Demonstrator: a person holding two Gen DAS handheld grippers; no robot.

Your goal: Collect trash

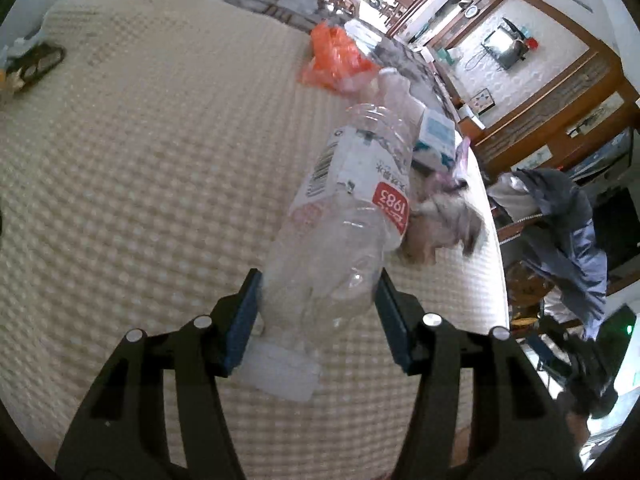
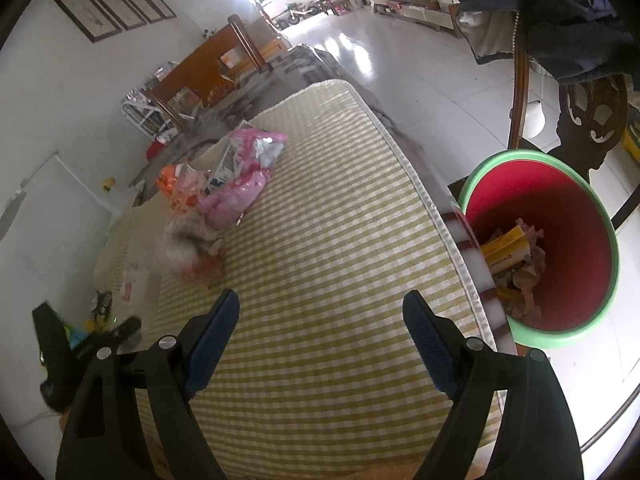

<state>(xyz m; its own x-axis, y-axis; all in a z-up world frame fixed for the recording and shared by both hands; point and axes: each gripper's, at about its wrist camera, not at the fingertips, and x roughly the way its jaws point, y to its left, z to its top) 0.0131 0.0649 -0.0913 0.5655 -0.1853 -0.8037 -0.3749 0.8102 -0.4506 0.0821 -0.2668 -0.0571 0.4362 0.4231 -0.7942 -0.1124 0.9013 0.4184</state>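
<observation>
My left gripper (image 1: 318, 280) is shut on a clear, empty plastic bottle (image 1: 352, 208) with a white and red label, one blue pad on each side of it. The bottle hangs over a cream knobbly mat (image 1: 140, 160). Past it lie a crumpled greyish-pink wad (image 1: 444, 216), a blue and white carton (image 1: 436, 136) and an orange bag (image 1: 336, 56). My right gripper (image 2: 320, 300) stands open and empty over a green-striped mat (image 2: 340, 220). A pink bag (image 2: 244, 176) and the orange bag (image 2: 176, 180) lie at its far left. A bin (image 2: 520, 156), green-rimmed and red inside, stands to the right.
The bin holds a yellow box (image 2: 506, 250) and crumpled paper. A wooden chair (image 2: 592, 120) draped with dark clothes (image 2: 560, 12) stands behind the bin. A dark flat object (image 1: 40, 64) lies at the cream mat's far left. White tiled floor (image 2: 400, 60) stretches beyond.
</observation>
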